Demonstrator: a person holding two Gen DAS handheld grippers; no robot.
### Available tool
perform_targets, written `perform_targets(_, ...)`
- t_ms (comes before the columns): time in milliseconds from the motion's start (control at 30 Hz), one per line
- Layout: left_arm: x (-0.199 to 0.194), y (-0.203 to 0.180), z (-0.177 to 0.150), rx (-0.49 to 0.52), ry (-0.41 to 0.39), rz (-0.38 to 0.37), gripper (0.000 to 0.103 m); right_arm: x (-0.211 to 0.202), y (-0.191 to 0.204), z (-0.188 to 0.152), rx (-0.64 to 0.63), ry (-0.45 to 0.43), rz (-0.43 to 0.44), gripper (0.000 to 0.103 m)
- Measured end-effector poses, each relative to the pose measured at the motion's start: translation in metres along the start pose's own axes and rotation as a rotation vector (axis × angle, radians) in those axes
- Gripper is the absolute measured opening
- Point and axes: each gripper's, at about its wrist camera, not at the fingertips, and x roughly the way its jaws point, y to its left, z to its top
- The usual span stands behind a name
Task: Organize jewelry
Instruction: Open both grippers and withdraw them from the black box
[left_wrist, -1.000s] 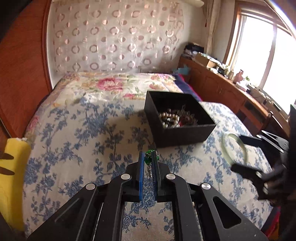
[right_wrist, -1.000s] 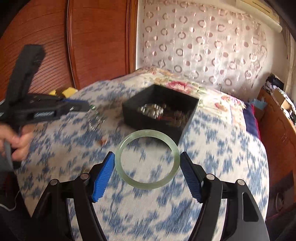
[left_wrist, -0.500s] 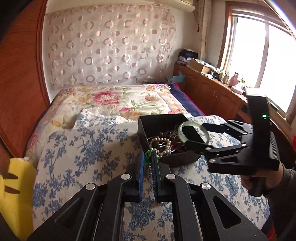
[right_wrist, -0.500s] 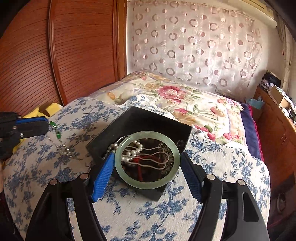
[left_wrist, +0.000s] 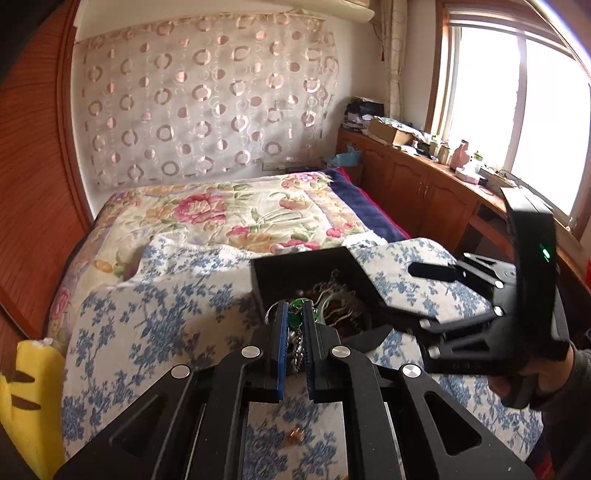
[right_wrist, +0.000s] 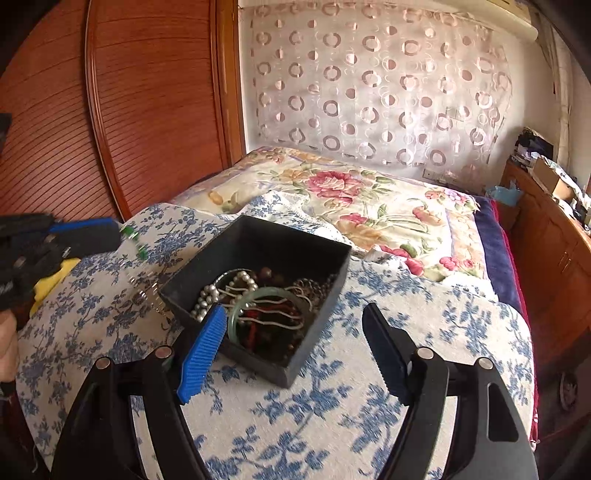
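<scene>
Jade-green bangle (right_wrist: 258, 314) is lying in the black jewelry box (right_wrist: 314, 354) ahead of our spread, just-opened right gripper (right_wrist: 291, 347); our left gripper (left_wrist: 294, 326) is pinching the green-beaded chain necklace (left_wrist: 295, 317), not yet boxed.

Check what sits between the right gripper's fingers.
Right wrist view: near corner of the black box, green bangle lying loose inside. The right gripper has just opened its jaws further.

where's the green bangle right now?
In the right wrist view the green bangle lies inside the black box, on the pearls and beads, just beyond the open right gripper.
</scene>
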Motion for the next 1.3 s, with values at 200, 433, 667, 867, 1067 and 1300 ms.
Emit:
perform_targets(200,0.020,-0.014,0.012,0.011,0.004,-0.017,0.007,-0.013,-0.002,-0.015,-0.016,0.004,-0.004,0.078)
perform_targets(433,0.026,-0.026,0.027,0.032,-0.026,-0.013,0.007,-0.023,0.003,-0.030,-0.014,0.007,0.012,0.078)
perform_targets(667,0.027,-0.017,0.030,0.025,-0.022,0.003,0.007,-0.029,0.013,-0.039,-0.011,0.008,0.036,0.078)
perform_targets(867,0.018,-0.003,0.004,0.019,0.013,0.015,0.018,-0.033,0.032,-0.052,-0.017,0.016,0.081,0.078)
perform_targets(1067,0.002,0.014,-0.039,0.037,0.060,0.042,0.018,-0.024,0.069,-0.071,-0.075,0.068,0.154,0.068)
perform_targets(1300,-0.018,0.033,-0.078,0.013,0.088,0.039,0.018,-0.014,0.105,-0.082,-0.147,0.119,0.208,0.054)
